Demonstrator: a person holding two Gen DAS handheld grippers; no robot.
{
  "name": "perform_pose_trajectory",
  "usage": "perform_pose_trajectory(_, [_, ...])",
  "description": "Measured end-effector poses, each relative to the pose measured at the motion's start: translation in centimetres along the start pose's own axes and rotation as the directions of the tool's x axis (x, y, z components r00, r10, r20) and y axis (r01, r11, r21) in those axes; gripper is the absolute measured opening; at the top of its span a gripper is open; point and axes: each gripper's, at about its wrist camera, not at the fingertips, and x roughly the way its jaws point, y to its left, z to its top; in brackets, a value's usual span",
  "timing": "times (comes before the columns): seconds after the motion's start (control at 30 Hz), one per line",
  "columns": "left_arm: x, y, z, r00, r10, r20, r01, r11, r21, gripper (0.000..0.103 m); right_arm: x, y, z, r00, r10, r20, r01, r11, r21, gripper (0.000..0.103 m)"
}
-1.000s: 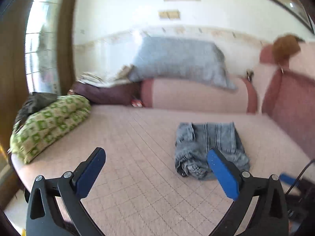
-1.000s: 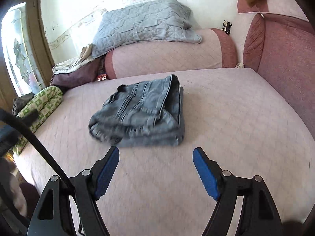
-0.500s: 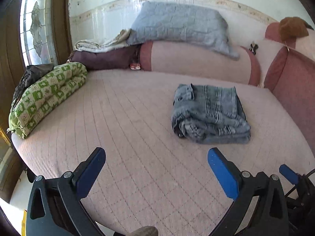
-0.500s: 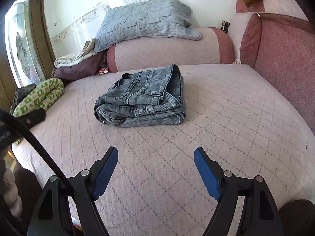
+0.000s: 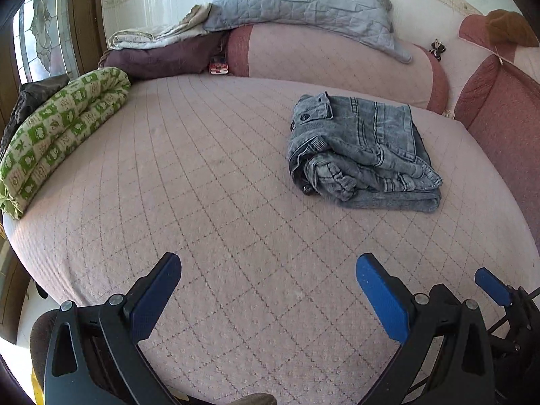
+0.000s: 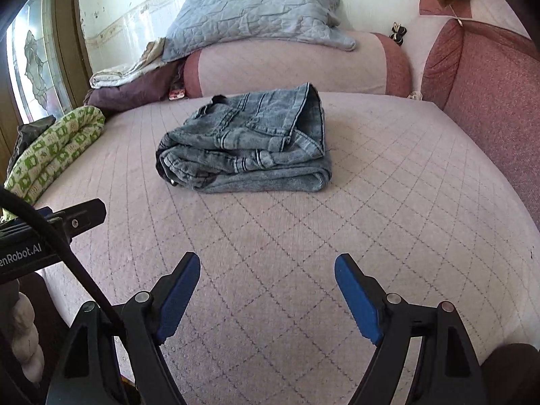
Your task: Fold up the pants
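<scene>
The grey-blue denim pants (image 5: pixel 361 152) lie folded in a compact bundle on the pink quilted bed cover (image 5: pixel 209 202); they also show in the right wrist view (image 6: pixel 249 141). My left gripper (image 5: pixel 268 290) is open and empty, hanging over the bed's near edge, well short of the pants. My right gripper (image 6: pixel 266 287) is open and empty too, in front of the pants with bare cover between. Part of the left gripper shows at the left of the right wrist view (image 6: pixel 77 217).
A green patterned rolled blanket (image 5: pixel 57 135) lies along the bed's left edge. A pink bolster (image 5: pixel 324 64) with a grey quilted pillow (image 5: pixel 303 3) and folded dark cloths (image 5: pixel 162 57) lines the back. Red cushions (image 6: pixel 489 101) stand at the right.
Both grippers have pulled back toward the bed's near edge and tilted down. The folded pants stay where they lie. Both grippers stay open.
</scene>
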Motion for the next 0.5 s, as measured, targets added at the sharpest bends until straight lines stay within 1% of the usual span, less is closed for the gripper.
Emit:
perform_pose_trajectory(0.17, [0.7, 0.5, -0.2, 1.000, -0.002, -0.020, 0.002, 1.000, -0.004, 0.103, 0.5, 0.9, 0.0, 1.000, 0.002, -0.017, -0.002, 0.999, -0.035, 0.086])
perform_pose_trajectory(0.5, [1.1, 1.2, -0.4, 0.999, -0.014, -0.044, 0.013, 1.000, -0.014, 0.103, 0.6, 2.1, 0.6, 1.000, -0.002, -0.017, 0.000, 0.997, -0.080, 0.087])
